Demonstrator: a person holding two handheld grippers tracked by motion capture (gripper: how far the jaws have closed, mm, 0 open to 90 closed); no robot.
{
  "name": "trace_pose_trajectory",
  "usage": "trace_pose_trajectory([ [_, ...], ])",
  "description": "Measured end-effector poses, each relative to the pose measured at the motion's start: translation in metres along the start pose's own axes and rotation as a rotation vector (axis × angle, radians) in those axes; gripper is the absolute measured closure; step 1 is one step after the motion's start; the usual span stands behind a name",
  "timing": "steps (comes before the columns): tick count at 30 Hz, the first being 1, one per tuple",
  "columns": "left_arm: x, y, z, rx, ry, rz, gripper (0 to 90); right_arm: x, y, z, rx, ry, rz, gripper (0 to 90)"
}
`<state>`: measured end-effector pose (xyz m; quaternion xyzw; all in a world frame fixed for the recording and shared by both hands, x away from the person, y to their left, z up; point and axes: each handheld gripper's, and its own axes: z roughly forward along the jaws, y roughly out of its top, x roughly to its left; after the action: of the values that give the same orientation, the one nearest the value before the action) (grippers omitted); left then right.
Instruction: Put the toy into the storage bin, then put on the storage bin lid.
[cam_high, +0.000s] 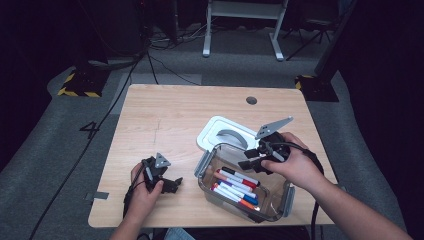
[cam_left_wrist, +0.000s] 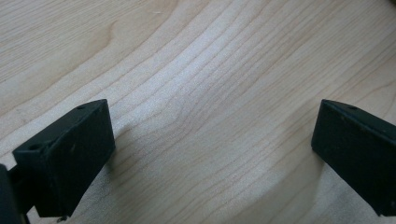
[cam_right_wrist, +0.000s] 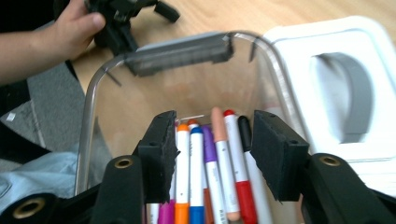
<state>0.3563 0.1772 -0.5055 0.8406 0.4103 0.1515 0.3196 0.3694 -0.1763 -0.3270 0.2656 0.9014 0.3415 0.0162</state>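
A clear plastic container (cam_high: 286, 196) stands at the table's front right with several coloured markers (cam_high: 236, 187) lying in it. My right gripper (cam_high: 248, 158) hovers over the container's far end, jaws apart and nothing gripped. In the right gripper view its two pads (cam_right_wrist: 215, 135) stand either side of the markers (cam_right_wrist: 219, 163) below, with the container wall (cam_right_wrist: 93, 107) curving around them. My left gripper (cam_high: 172, 184) rests low over the table at the front left. Its jaws (cam_left_wrist: 212, 140) are spread wide over bare wood.
The container's white lid (cam_high: 225, 132) with a grey handle lies on the table just behind it, also in the right gripper view (cam_right_wrist: 345, 93). The wooden table (cam_high: 165, 115) has a round cable hole (cam_high: 251, 100) at the back right. Cables and desk legs lie on the floor beyond.
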Motion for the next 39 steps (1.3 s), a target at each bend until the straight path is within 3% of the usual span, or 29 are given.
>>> trace_pose_trajectory([
  [6, 0.000, 0.000, 0.000, 0.000, 0.000, 0.000, 0.0, -0.015, 0.002, -0.010, -0.036, -0.040, 0.027, 50.3],
  [16, 0.000, 0.000, 0.000, -0.002, -0.006, -0.002, 0.0, -0.060, 0.006, -0.011, -0.079, -0.119, 0.076, 47.9],
  [20, 0.000, 0.000, 0.000, -0.002, -0.006, -0.002, 0.0, -0.081, 0.007, -0.001, -0.083, -0.144, 0.100, 46.2],
  [27, 0.000, 0.000, 0.000, -0.002, -0.006, -0.002, 0.0, -0.124, 0.000, 0.032, -0.050, -0.170, 0.144, 42.5],
  [32, 0.000, 0.000, 0.000, -0.002, -0.006, -0.002, 0.0, -0.142, -0.008, 0.051, -0.040, -0.174, 0.163, 41.5],
  [39, 0.000, 0.000, 0.000, -0.002, -0.007, -0.002, 0.0, -0.152, -0.013, 0.074, -0.010, -0.154, 0.135, 40.6],
])
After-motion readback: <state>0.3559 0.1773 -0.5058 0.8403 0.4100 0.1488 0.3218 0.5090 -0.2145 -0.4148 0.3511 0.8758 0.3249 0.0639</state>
